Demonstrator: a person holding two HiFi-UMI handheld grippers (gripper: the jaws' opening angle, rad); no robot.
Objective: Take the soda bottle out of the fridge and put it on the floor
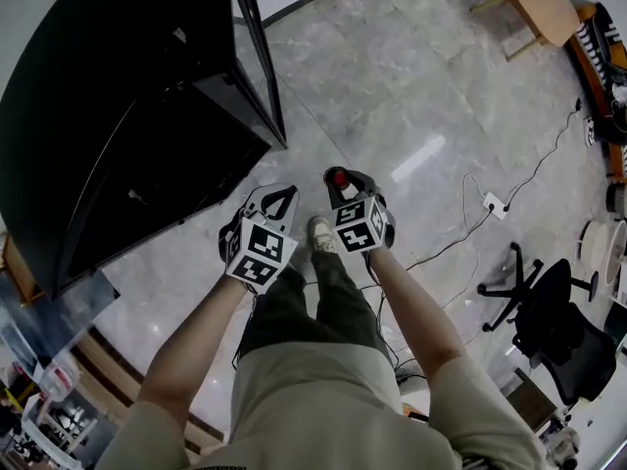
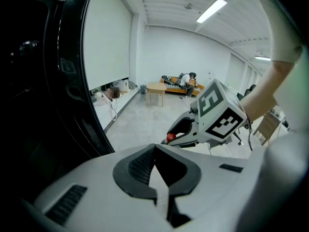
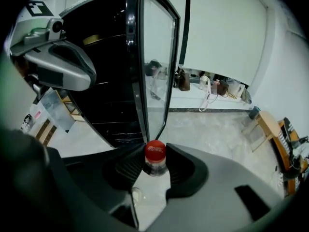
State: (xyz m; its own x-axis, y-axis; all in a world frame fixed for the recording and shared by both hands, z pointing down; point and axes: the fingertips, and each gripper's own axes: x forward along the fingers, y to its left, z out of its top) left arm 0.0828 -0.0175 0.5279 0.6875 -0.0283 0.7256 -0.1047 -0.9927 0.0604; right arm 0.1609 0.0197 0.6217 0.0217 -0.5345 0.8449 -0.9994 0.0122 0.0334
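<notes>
Right gripper [image 3: 155, 158] ribbed fingers [image 3: 128, 170] clamp clear red-capped soda bottle [image 3: 155, 150]; left gripper [image 2: 155, 152] fingers [image 2: 138, 168] meet, empty.

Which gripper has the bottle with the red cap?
The right gripper: its fingers pinch the soda bottle by the neck. The left gripper is shut on nothing.

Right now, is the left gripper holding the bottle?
No: the left gripper is shut on nothing, while the right gripper clamps the soda bottle by its red-capped neck.

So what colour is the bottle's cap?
Red; the bottle cap shows best in the right gripper view.
</notes>
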